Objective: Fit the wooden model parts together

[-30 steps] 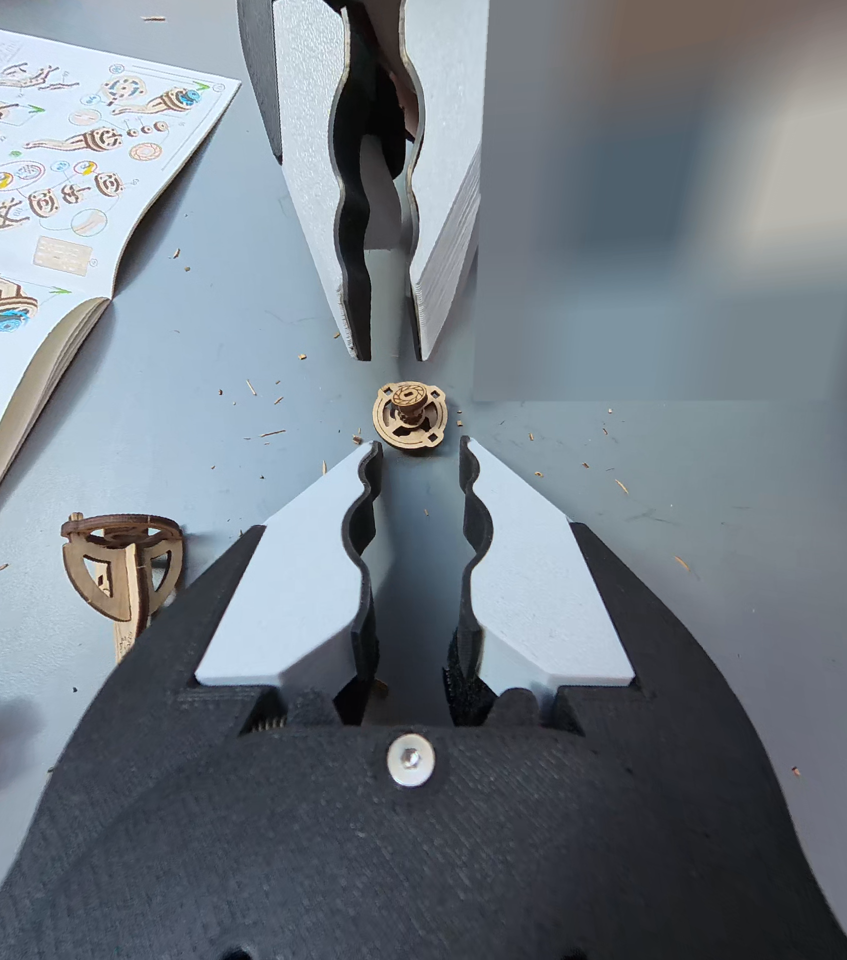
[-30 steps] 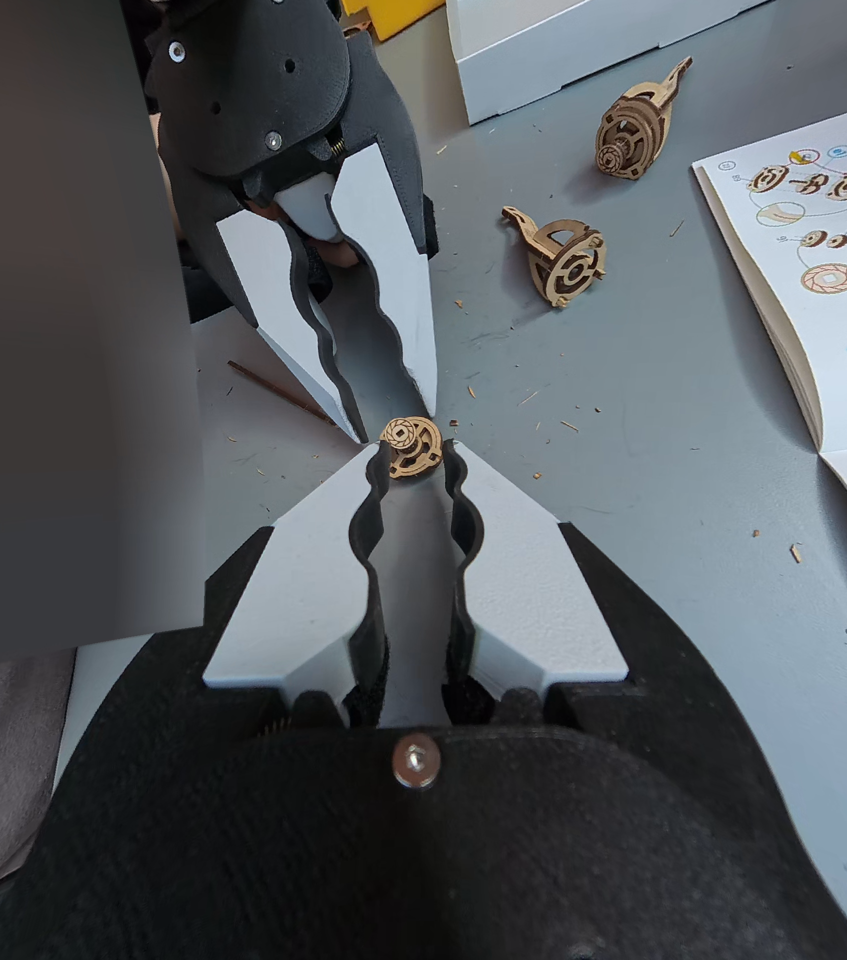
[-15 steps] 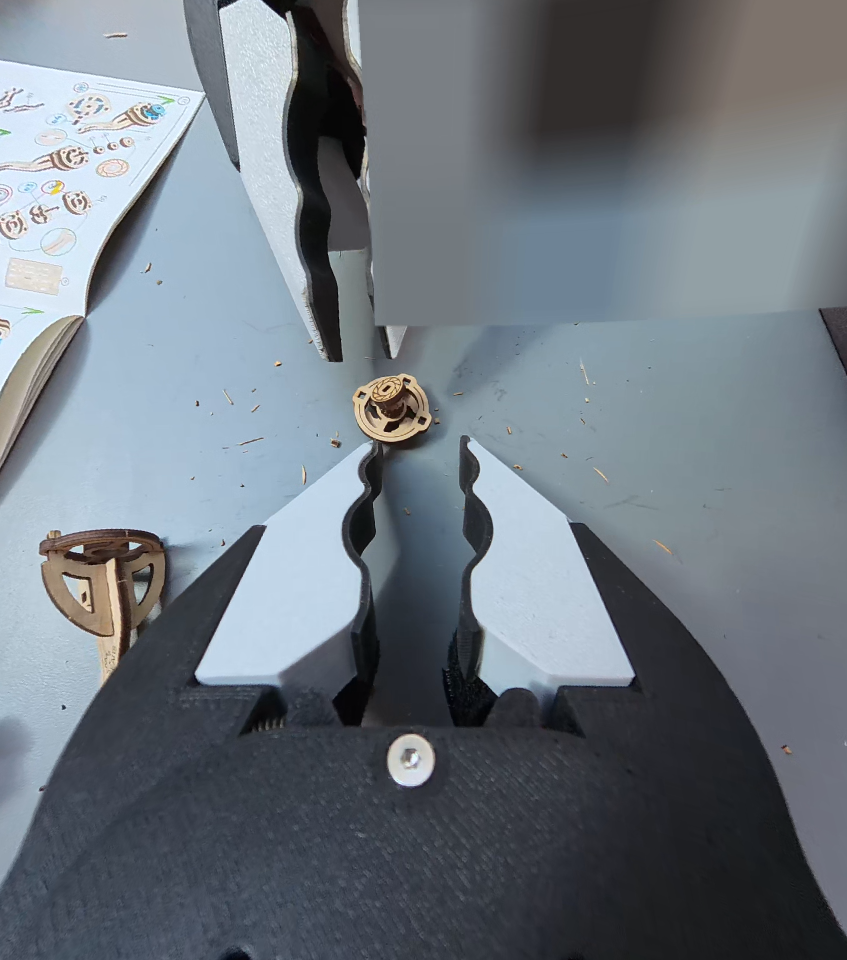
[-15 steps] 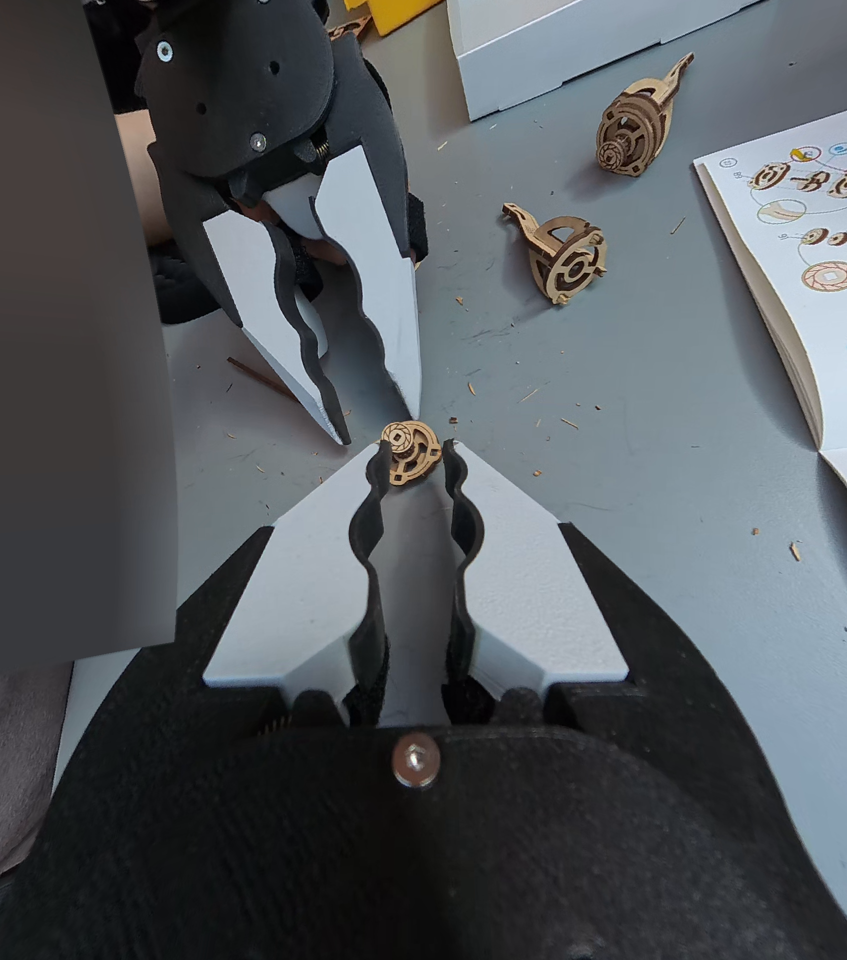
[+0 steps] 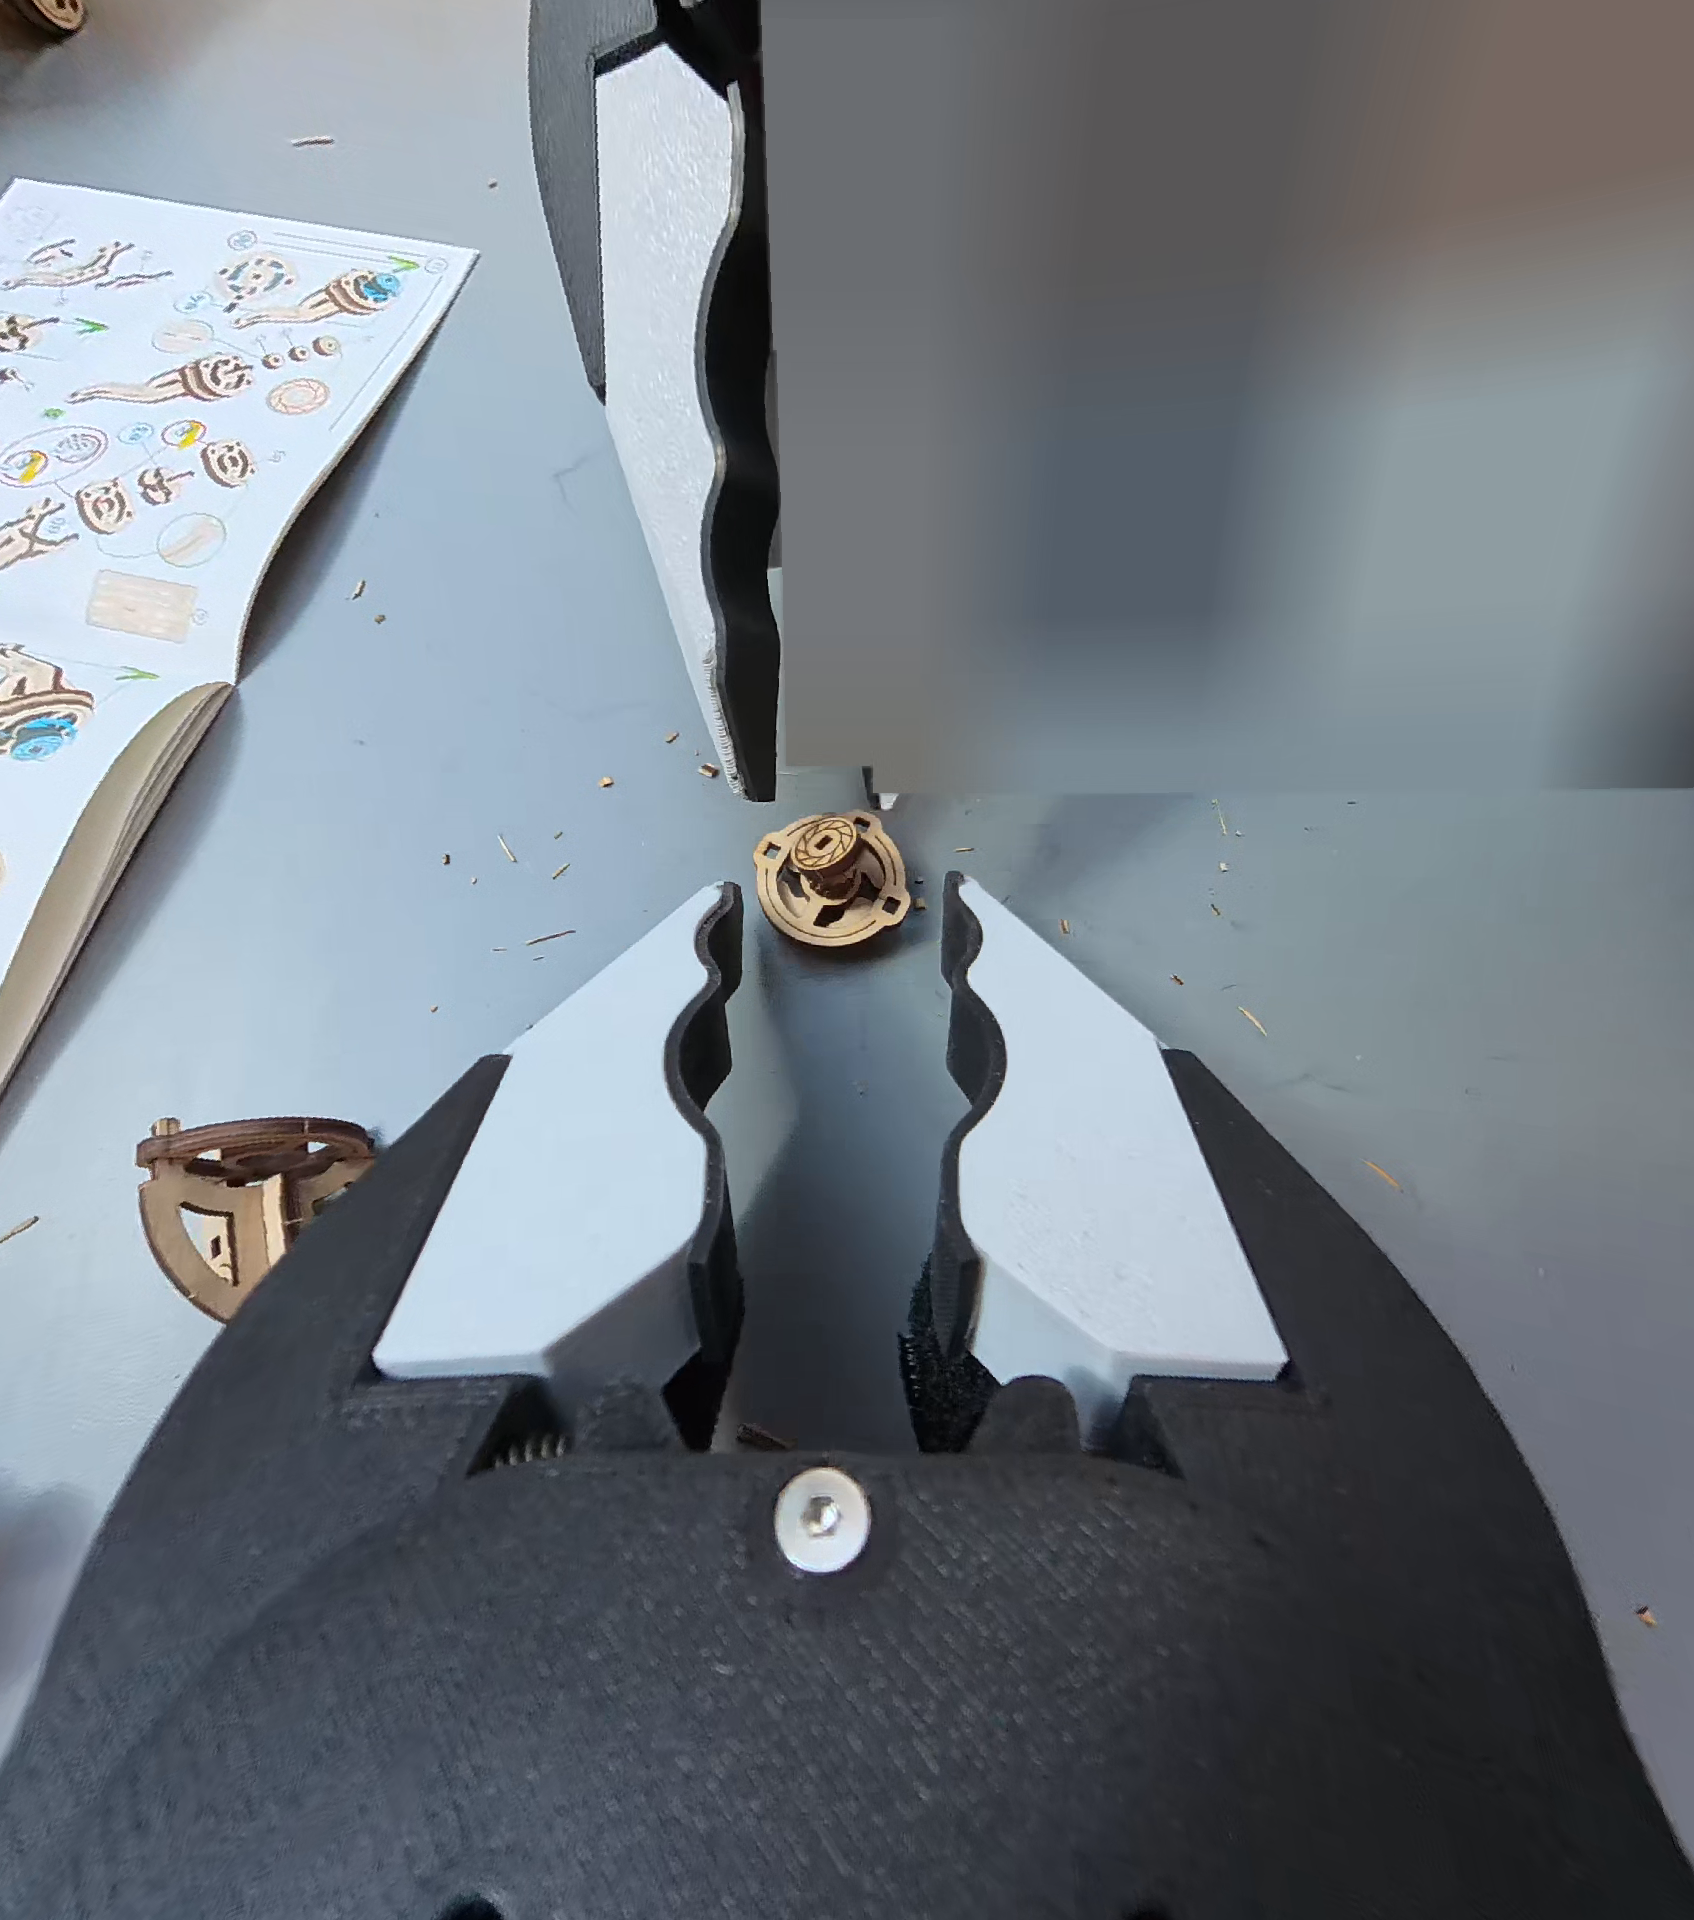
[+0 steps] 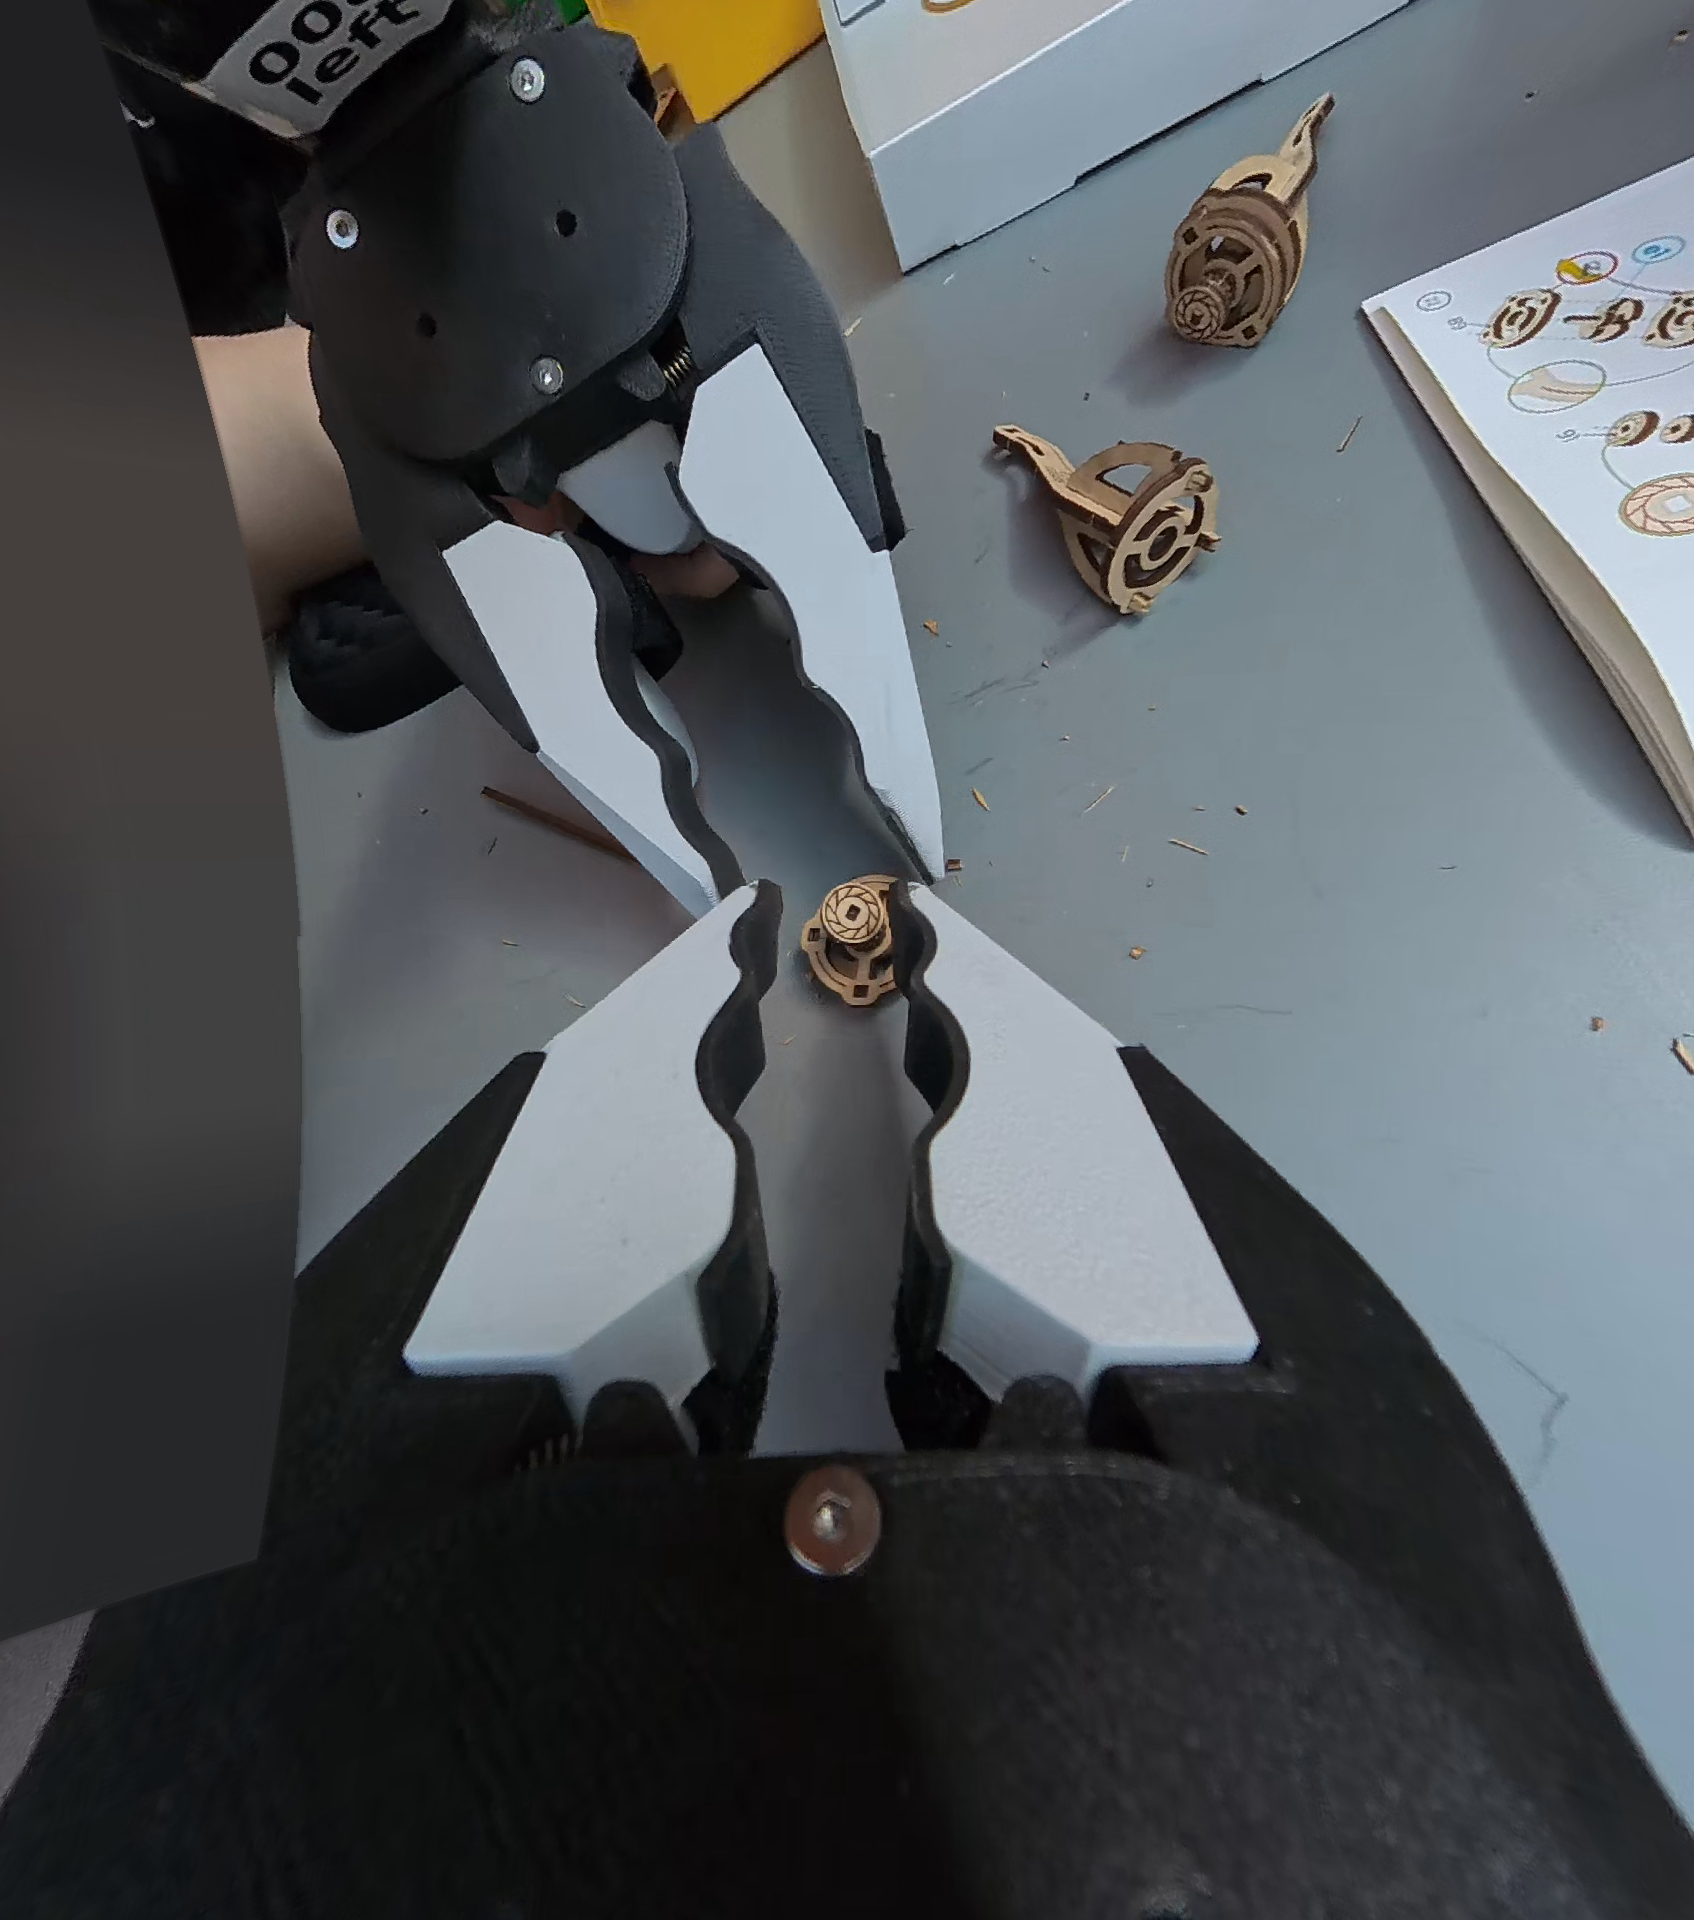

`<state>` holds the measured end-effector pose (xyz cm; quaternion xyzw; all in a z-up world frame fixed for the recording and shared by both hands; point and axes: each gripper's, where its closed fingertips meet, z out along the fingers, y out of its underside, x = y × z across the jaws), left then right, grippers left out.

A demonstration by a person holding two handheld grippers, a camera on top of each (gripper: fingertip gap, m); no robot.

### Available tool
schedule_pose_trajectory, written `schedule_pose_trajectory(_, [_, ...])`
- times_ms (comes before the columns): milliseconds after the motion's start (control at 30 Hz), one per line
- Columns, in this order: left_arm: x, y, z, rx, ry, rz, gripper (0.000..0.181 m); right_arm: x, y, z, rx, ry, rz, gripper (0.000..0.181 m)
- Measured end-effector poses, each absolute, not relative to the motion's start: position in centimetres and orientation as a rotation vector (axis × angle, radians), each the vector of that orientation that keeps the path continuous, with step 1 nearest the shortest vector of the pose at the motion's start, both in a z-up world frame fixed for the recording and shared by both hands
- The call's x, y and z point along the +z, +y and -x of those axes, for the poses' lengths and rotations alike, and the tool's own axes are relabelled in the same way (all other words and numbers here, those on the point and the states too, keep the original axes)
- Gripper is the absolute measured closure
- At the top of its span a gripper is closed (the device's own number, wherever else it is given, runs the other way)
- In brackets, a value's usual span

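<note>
- The small wooden hub piece (image 6: 853,951) lies on the grey table (image 6: 1342,1039), between the tips of both grippers.
- The right gripper (image 6: 845,904) stands open with its tips around the piece; the left gripper (image 5: 841,883) gapes open just short of it.
- The right should close squarely on the disc rim, avoiding tipping it.

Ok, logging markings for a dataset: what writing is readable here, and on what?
On the white band atop the black left gripper: dark lettering, legible, but I don't quote writing.
On the open white instruction booklet: tiny circled marks, too small to read.
On the small round wooden part: engraved pattern only, no text.
</note>
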<state>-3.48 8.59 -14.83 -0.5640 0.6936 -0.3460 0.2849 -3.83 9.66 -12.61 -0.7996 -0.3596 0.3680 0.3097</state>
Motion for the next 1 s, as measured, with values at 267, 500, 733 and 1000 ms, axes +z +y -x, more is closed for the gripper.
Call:
schedule_pose_trajectory(267, [-14.8, 8.6, 4.3, -0.927, 1.847, 1.512, 0.151, -12.9, 9.7, 3.3, 0.947, -0.968, 2.127, 0.161])
schedule_pose_trajectory(500, [-14.0, 9.3, 3.2, -0.893, 1.829, 1.406, 0.137, -13.3, 9.6, 3.6, 0.905, -1.031, 2.107, 0.16])
schedule_pose_trajectory(733, [-14.7, 9.0, 2.9, -0.876, 1.904, 1.381, 0.135, -13.0, 9.9, 3.3, 0.918, -1.004, 2.105, 0.16])
schedule_pose_trajectory(1000, [-15.1, 9.1, 2.7, -0.807, 1.936, 1.337, 0.144, -13.5, 9.8, 3.6, 0.897, -1.032, 2.111, 0.161])
